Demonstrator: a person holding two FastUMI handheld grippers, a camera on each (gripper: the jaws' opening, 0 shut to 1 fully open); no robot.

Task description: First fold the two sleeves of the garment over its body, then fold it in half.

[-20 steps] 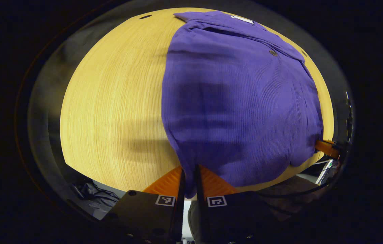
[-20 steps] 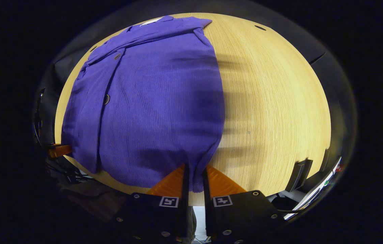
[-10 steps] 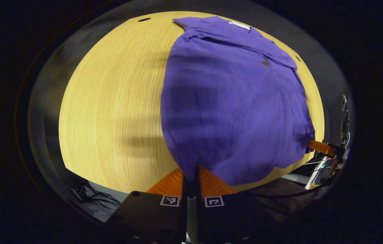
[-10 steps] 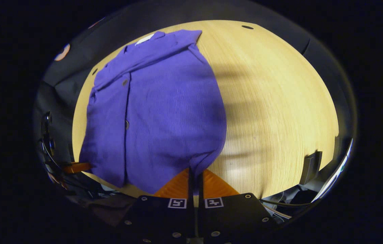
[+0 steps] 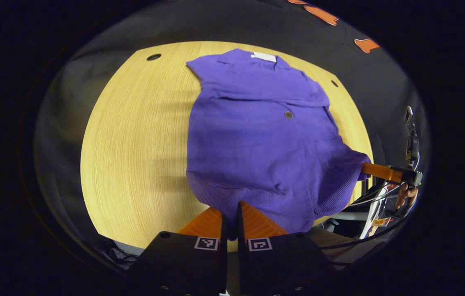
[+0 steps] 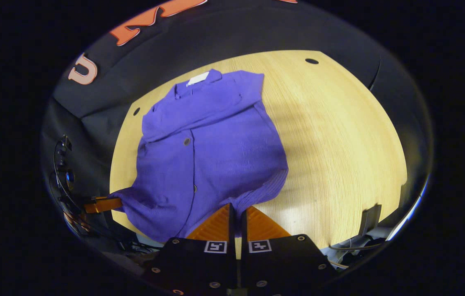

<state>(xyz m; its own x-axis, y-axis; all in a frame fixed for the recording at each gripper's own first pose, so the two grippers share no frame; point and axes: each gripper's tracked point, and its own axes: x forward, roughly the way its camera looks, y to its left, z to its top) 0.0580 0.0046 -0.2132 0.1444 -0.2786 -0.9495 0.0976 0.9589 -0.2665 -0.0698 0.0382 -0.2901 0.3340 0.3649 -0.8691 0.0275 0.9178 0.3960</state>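
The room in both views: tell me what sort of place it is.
Probably a recording booth, not a home: a black cloth wall backs a bare wooden table, and cables hang beside it. A purple shirt lies on the table.

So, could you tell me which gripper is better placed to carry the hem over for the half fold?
Neither alone: the left gripper and right gripper each pinch a hem corner of the shirt, so both should probably move together.

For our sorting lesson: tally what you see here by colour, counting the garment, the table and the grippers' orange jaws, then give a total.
Purple: 1, the shirt
Light wood: 1, the table
Orange-jawed: 2, the left gripper and the right gripper, each with jaws closed on the shirt's hem
Total: 4
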